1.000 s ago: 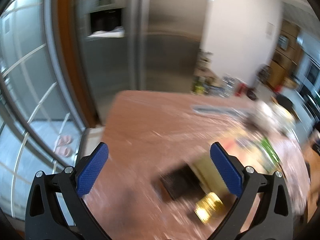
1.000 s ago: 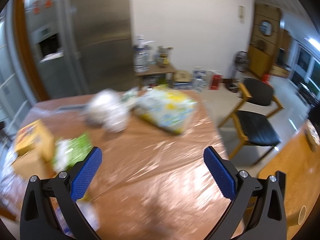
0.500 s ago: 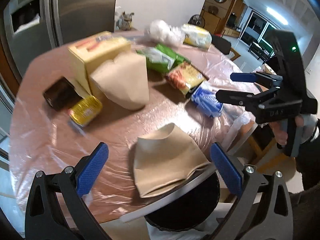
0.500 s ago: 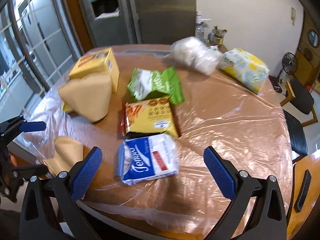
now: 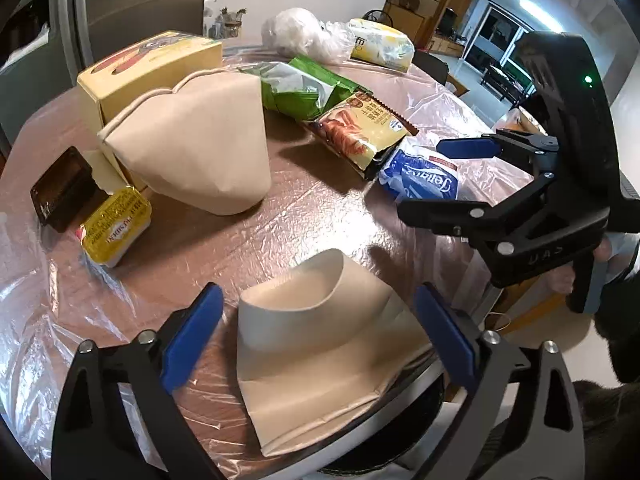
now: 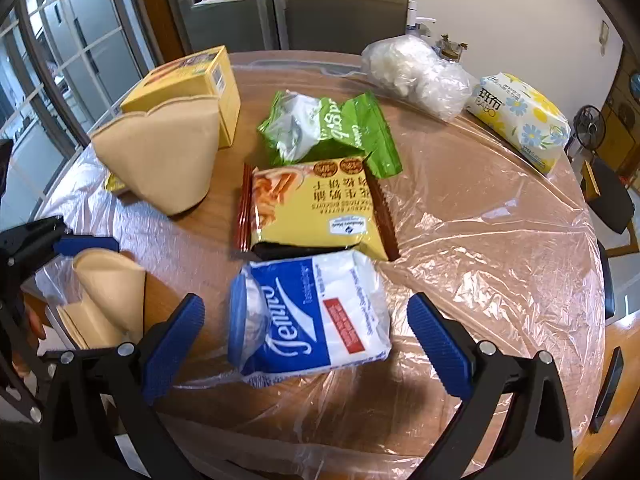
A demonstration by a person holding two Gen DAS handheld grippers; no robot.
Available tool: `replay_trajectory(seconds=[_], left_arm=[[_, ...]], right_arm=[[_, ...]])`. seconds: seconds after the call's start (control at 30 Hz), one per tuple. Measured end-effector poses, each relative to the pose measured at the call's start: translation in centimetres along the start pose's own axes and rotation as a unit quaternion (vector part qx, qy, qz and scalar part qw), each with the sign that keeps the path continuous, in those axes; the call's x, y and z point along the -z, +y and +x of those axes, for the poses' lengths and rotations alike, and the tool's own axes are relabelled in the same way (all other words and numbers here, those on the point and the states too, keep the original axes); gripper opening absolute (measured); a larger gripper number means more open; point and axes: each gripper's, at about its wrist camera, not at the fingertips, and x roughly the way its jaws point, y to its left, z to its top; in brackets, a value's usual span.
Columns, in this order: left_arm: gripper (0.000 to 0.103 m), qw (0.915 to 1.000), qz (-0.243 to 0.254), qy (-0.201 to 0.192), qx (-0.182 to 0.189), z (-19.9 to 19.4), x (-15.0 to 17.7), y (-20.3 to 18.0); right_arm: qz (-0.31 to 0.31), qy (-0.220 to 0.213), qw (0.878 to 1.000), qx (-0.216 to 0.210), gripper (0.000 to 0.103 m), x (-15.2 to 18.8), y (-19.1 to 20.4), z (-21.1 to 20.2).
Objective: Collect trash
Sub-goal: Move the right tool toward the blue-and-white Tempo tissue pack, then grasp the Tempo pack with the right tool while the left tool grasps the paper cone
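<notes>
A small stack of folded brown paper filters point(image 5: 320, 344) lies at the near table edge, between the blue pads of my left gripper point(image 5: 316, 308). The jaws are closing and the pads stand clear of the paper on both sides. In the right wrist view the same paper point(image 6: 108, 292) sits at the left, with the left gripper point(image 6: 72, 300) around it. My right gripper point(image 6: 306, 308) hangs open over a blue and white tissue pack point(image 6: 312, 316), not touching it. From the left wrist view the right gripper point(image 5: 444, 178) hovers over that pack point(image 5: 420, 180).
On the plastic-covered round table point(image 6: 480, 240) lie a yellow biscuit wrapper point(image 6: 316, 204), a green bag point(image 6: 328, 128), a big brown paper cone point(image 5: 192, 148), a yellow box point(image 5: 148, 68), a yellow sauce tub point(image 5: 116, 224) and a dark tray point(image 5: 60, 188). A black bin point(image 5: 392, 440) sits under the near edge.
Both grippers swung down from facing the fridge and room to the table. The left one came in closer over the folded paper and its jaws narrowed. The right one dropped toward the tissue pack.
</notes>
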Motion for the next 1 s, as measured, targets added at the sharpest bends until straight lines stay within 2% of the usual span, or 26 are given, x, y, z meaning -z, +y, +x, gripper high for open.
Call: replay_trajectory(seconds=[0.07, 0.13, 0.2, 0.27, 0.4, 0.6, 0.73, 1.0], left_arm=[[0.087, 1.0, 0.004, -0.001, -0.003, 0.2, -0.2, -0.1], [0.077, 0.9999, 0.006, -0.002, -0.011, 0.1, -0.3, -0.1], [0.073, 1.0, 0.002, 0.0, -0.003, -0.2, -0.2, 0.0], [0.067, 1.0, -0.002, -0.001, 0.003, -0.5, 0.0, 0.0], [0.062, 0.9998, -0.014, -0.006, 0.01, -1.1, 0.4, 0.3], [0.054, 0.9991, -0.029, -0.015, 0.026, -2.6, 1.0, 0.7], [0.053, 0.999, -0.03, -0.017, 0.029, -3.2, 1.3, 0.4], [0.052, 0.9977, -0.041, -0.045, 0.031, -5.0, 1.1, 0.6]], right_arm=[[-0.002, 0.004, 1.0, 0.0, 0.099, 0.1, 0.0, 0.1], [-0.004, 0.007, 1.0, -0.007, 0.09, 0.4, 0.3, 0.3], [-0.009, 0.008, 1.0, -0.005, 0.081, 0.7, 0.6, 0.3], [-0.022, 0.006, 1.0, 0.006, 0.077, 0.9, 1.0, 0.3], [-0.028, 0.001, 1.0, 0.009, 0.062, 1.0, 1.3, 0.2], [-0.02, -0.009, 1.0, -0.009, 0.056, 0.6, 0.9, -0.6], [-0.026, -0.018, 0.999, -0.006, 0.056, 0.2, 0.9, -1.2], [-0.021, -0.033, 0.999, -0.008, 0.055, 0.2, 0.8, -2.2]])
